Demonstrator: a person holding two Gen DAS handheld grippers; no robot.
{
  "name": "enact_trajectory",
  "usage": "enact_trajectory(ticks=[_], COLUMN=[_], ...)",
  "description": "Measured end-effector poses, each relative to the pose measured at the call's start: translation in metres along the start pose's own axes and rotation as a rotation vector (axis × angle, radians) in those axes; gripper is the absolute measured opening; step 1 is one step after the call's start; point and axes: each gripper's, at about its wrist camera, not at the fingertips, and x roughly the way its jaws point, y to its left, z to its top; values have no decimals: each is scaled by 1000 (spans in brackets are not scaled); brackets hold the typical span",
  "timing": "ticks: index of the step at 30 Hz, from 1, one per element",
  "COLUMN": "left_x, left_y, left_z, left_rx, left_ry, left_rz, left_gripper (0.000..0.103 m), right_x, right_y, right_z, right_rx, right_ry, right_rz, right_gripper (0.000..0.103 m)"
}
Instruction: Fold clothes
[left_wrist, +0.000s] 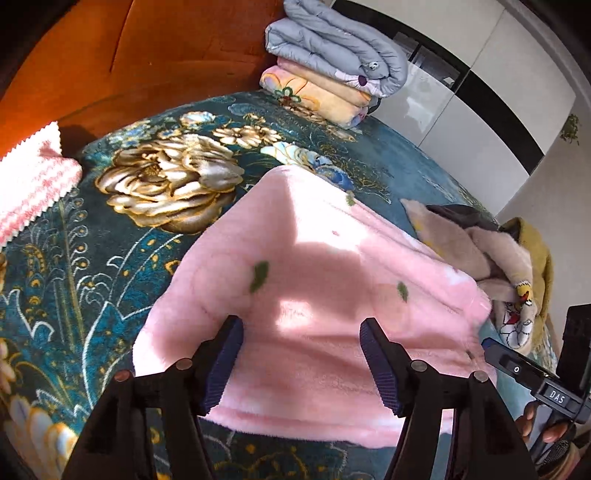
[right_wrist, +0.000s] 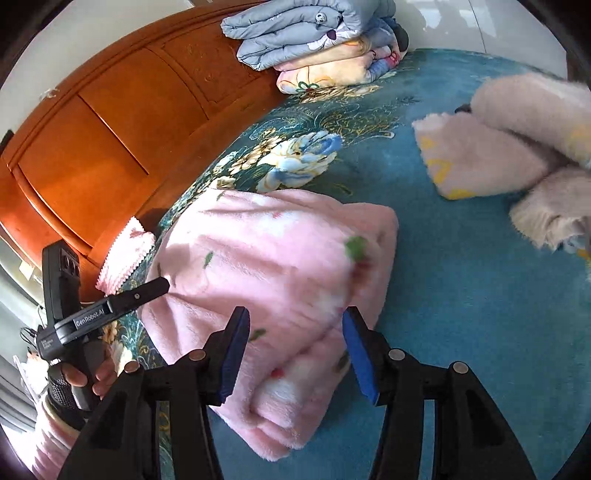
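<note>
Since both grippers' jaws stood spread above the folded pink garment (left_wrist: 303, 295) on the bed (right_wrist: 461, 314), a careless nudge could have undone its layers.

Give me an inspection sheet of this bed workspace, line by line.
Surface: bed with teal floral blanket.
Job's things: pink fleece garment folded flat; unfolded beige fleece pile beyond it.
Clutter: striped pink cloth at the bed edge; folded grey quilt stacked on peach blanket.
Grippers: left tongs open over the pink garment; right tongs open over its fold.
Cables: nothing seen.
Surroundings: wooden headboard; white wardrobe.
</note>
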Motion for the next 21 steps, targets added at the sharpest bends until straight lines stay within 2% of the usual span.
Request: enact_trajectory(ticks=[1,2,3,6,8,12,13,15,16,18,21], left_x=[-9,-17,-26,-47,-50,-32,-27,-16,-12,-5,5], left_y=[-5,-9,-14,-23,-28,-35,-36,-39,-43,-50,-56], left_z=[-10,-21,-32,-76,-100,-122,-127,-135,-137,-141,-138], left_rx=[19,37,56,72,85,25,10,-33,-37,-44,-7], left_ry=[3,7,11,19,11,-18,-26,-44,-56,-81,-34], left_rz=[16,32,48,47,122,217,240,268,299,362,432], left_gripper=[71,78,81,82,86,92,92,103,103,103,103], right_x=[-4,-9,-13,-26,-29,-9,-6,-5,-5,-5,-1], right_y=[1,2,3,5,9,27,29,35,36,35,32], right_z=[-7,-14,-21,-43,-57,-83,-86,-90,-89,-89,-88], right_rx=[-13,-26,-39,-79,-112,-196,-210,-234,-232,-219,-197], right_ry=[-5,-10,-14,-29,-21,25,17,-6,-14,-24,-19], right_rz=[-4,-8,-12,-25,-40,-101,-126,-181,-206,-255,-319], right_gripper=[56,59,61,61,61,63,64,64,64,76,80])
